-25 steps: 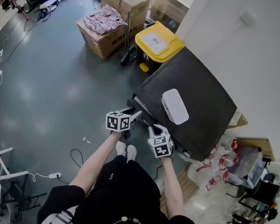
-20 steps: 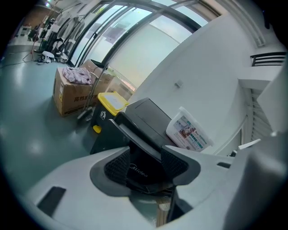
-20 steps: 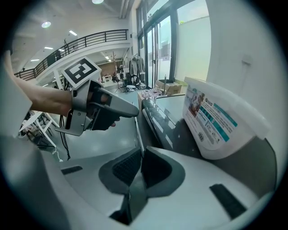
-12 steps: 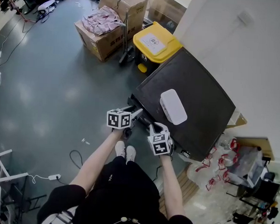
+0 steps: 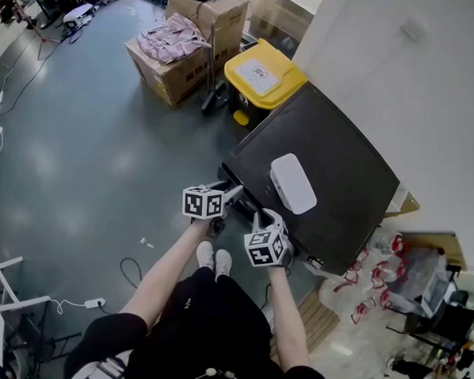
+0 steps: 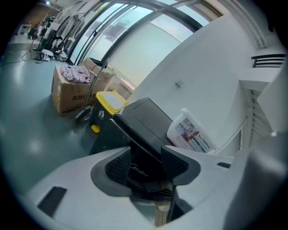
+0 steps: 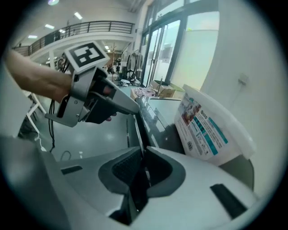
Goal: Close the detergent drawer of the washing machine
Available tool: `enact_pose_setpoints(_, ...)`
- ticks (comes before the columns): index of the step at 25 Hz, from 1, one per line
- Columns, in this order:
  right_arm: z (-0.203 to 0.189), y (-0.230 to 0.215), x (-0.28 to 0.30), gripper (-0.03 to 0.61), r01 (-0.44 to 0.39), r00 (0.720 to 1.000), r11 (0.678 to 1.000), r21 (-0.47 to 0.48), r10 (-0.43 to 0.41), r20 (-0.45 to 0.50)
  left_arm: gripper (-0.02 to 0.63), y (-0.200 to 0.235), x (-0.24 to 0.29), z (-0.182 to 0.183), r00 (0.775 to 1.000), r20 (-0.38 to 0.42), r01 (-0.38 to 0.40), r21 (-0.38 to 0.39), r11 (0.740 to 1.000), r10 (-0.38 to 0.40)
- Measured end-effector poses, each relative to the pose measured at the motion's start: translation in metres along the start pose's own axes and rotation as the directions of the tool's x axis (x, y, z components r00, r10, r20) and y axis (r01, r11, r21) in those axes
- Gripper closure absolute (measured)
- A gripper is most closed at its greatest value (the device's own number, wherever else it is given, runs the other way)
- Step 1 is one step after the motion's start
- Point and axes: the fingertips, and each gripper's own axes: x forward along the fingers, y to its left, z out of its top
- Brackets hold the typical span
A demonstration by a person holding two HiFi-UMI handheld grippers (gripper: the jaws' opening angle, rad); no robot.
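The big washing machine stands just ahead of both grippers. Its drawer front shows between the left gripper's wide-open jaws. I can't tell how far out it sticks. It is likely light, hard plastic that slides, so push flat on its middle. The right gripper's jaws are almost together, have just opened a bit, and hold nothing.

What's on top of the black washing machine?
A white detergent tub with a colourful label rests on the washing machine, on its flat dark top. Nothing else shows up there. The bit of top right under the tub is covered, so it cannot be seen.
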Motion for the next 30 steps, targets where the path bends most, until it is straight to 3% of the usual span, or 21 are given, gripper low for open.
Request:
enact_pose_setpoints(3, 0.002, 0.001, -0.005, 0.54, 0.053, 0.998, 0.996, -0.072, -0.051, 0.027, 0.408, -0.002, -0.002, 0.002, 1.0, 0.004, 0.008, 0.006, 1.0, -0.008)
enact_pose_setpoints(6, 0.008, 0.001, -0.007, 0.533, 0.018, 0.999, 0.998, -0.054, -0.015, 0.048, 0.408, -0.001, -0.001, 0.001, 1.0, 0.005, 0.013, -0.002, 1.0, -0.013)
enact_pose_setpoints(9, 0.01, 0.001, -0.001, 0.427, -0.047, 0.999, 0.998, -0.039, 0.048, 0.018, 0.408, -0.003, 0.001, 0.002, 1.0, 0.011, 0.023, -0.018, 1.0, -0.023)
enact_pose_setpoints(12, 0.008, -0.003, 0.004, 0.469, -0.029, 1.0, 0.996, -0.084, 0.029, -0.004, 0.408, 0.002, -0.001, 0.0, 1.0, 0.002, 0.009, -0.03, 1.0, -0.009)
enact_pose_setpoints(18, 0.01, -0.01, 0.012, 0.414, -0.024, 1.0, 0.995, -0.096, 0.023, -0.014, 0.388, -0.001, 0.002, 0.003, 0.999, 0.026, 0.034, -0.046, 0.998, -0.032)
enact_pose_setpoints(23, 0.011, -0.019, 0.015, 0.446, 0.071, 0.997, 0.991, -0.11, -0.071, 0.001, 0.376, -0.008, 0.013, 0.01, 0.998, 0.043, 0.041, -0.065, 0.997, -0.039)
enact_pose_setpoints(24, 0.012, -0.02, 0.016, 0.447, 0.083, 0.996, 0.99, -0.117, -0.084, 0.002, 0.339, -0.01, 0.016, 0.014, 0.999, 0.047, 0.025, -0.085, 0.996, -0.021)
enact_pose_setpoints(26, 0.012, -0.019, 0.017, 0.444, 0.08, 0.997, 0.988, -0.128, -0.08, 0.008, 0.339, -0.01, 0.018, 0.016, 0.999, 0.046, -0.018, -0.089, 0.996, 0.022)
enact_pose_setpoints(28, 0.011, -0.019, 0.014, 0.446, 0.057, 0.998, 0.989, -0.14, -0.056, 0.018, 0.339, -0.015, 0.014, 0.011, 0.998, 0.065, 0.022, -0.048, 0.999, -0.019)
enact_pose_setpoints(30, 0.017, -0.02, 0.003, 0.47, 0.045, 0.996, 0.994, -0.096, -0.037, 0.08, 0.358, -0.03, 0.0, 0.014, 0.986, 0.11, 0.121, 0.013, 0.993, -0.122)
